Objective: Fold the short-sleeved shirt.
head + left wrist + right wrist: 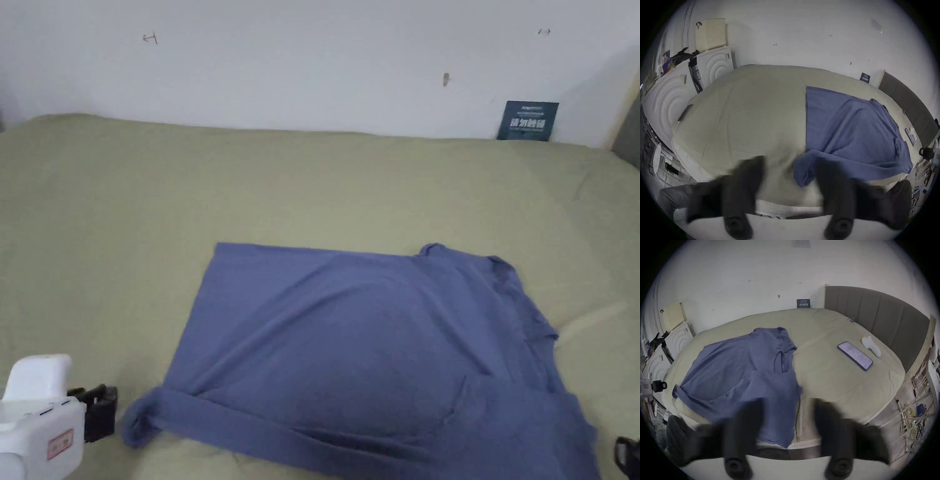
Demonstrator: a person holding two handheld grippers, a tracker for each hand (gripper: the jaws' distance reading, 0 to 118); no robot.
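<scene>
I'm holding my left gripper (pixel 790 175) and right gripper (pixel 786 415) with jaws apart, empty, by the near edge of the blue shirt (pixel 375 350), partly folded on the bed (pixel 187 187), judging the rolled near corner needs pinching next.

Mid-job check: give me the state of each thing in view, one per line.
shirt: partly folded, lying on the bed, one corner bunched near the left gripper
left gripper: open, off the shirt
right gripper: open, above the shirt's near edge, gripping nothing
phone: flat on the bed, screen lit
bed: covered by an olive sheet
</scene>
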